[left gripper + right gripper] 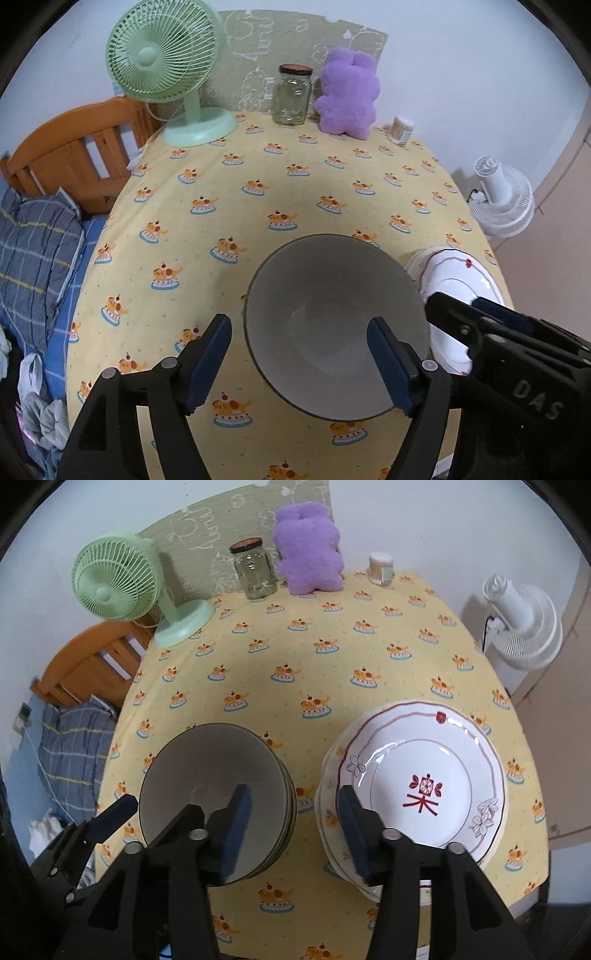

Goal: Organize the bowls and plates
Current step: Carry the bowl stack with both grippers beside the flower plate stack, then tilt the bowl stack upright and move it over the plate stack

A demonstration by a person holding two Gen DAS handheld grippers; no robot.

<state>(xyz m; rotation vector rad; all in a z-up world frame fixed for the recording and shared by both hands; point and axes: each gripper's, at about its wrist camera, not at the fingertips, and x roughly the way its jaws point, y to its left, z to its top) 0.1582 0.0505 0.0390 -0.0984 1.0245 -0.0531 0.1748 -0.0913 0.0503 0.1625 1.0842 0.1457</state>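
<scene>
The stack of grey bowls [218,805] sits on the near left of the yellow tablecloth [332,657]; the stack of white plates [421,775] lies just beside it to the right, apart from it. The left gripper [301,360] straddles the top bowl's near rim, jaws spread, pads clear of it. The right gripper [295,829] hangs over the gap between the stacks, jaws parted, holding nothing. Both stacks appear settled. Recommended: lift both grippers straight up, keeping the pads off the rims so neither stack shifts.

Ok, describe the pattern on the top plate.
The top plate is white with a red central motif, thin rim lines and flower outlines; clearest in the right wrist view.
</scene>
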